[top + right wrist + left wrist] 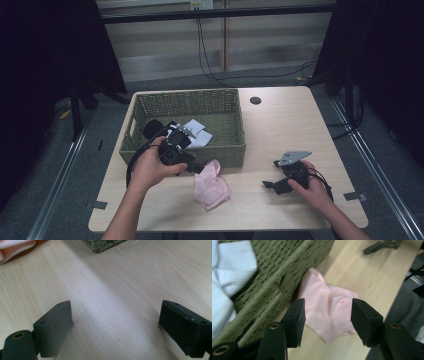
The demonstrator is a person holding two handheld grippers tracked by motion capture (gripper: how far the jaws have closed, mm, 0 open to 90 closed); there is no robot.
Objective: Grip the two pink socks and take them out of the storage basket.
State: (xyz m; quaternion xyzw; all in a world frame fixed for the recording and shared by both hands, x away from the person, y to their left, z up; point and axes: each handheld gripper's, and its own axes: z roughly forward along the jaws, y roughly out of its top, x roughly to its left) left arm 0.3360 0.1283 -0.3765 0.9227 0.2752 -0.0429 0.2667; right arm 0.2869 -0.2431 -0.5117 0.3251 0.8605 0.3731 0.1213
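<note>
Pink sock (211, 186): crumpled on the table (280, 130), touching the front wall of the green wicker basket (150, 106). Left gripper (327, 320): above the sock, jaws apart, nothing between the pads. White socks (196, 133): inside the basket. Right gripper (270, 184): on bare table well right of the sock, jaws wide, empty.

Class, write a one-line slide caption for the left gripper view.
Open left gripper poised above a pink sock lying beside the green wicker basket.
</note>
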